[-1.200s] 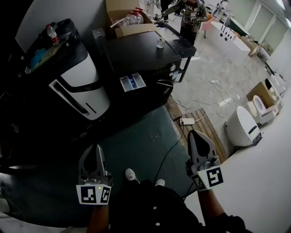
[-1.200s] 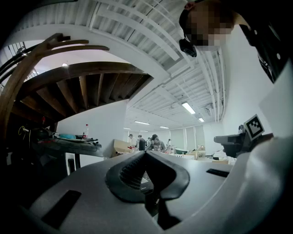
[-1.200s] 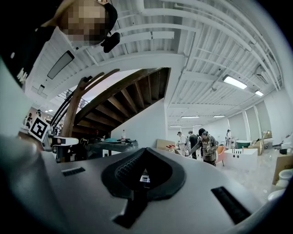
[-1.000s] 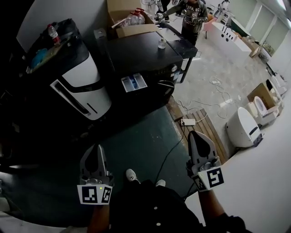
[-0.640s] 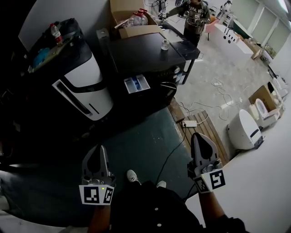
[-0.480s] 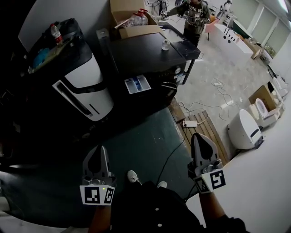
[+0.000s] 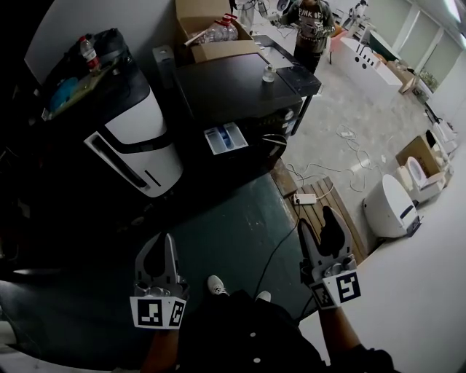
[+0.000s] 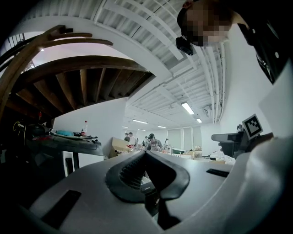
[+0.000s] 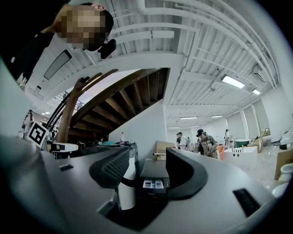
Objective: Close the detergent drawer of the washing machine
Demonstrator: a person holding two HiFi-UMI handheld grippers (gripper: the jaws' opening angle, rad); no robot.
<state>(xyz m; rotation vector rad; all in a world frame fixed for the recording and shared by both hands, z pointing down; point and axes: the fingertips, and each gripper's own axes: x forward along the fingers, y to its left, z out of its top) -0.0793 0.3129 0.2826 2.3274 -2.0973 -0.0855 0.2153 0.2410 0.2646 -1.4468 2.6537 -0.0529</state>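
The black washing machine [image 7: 240, 91] stands far ahead across the dark floor mat. Its detergent drawer [image 7: 223, 138] is pulled out of the front, showing white and blue compartments. My left gripper [image 7: 159, 242] is low on the left, shut and empty, well short of the machine. My right gripper [image 7: 322, 223] is low on the right, its jaws opening with nothing between them. In the right gripper view the drawer [image 9: 153, 184] and the machine [image 9: 154, 170] show far off between the parted jaws of my right gripper [image 9: 147, 157]. In the left gripper view the left gripper [image 8: 145, 153] has its tips together.
A black and white appliance [image 7: 135, 138] stands left of the machine, with a bottle [image 7: 89, 52] on top. A cardboard box [image 7: 207, 33] and a person [image 7: 313, 22] are behind. A small jar [image 7: 269, 73] is on the machine. A power strip [image 7: 304, 198], cables and a white unit [image 7: 389, 207] lie right.
The right gripper's jaws were together and now stand apart. Both grippers have edged a little forward toward the machine. The left gripper stays shut.
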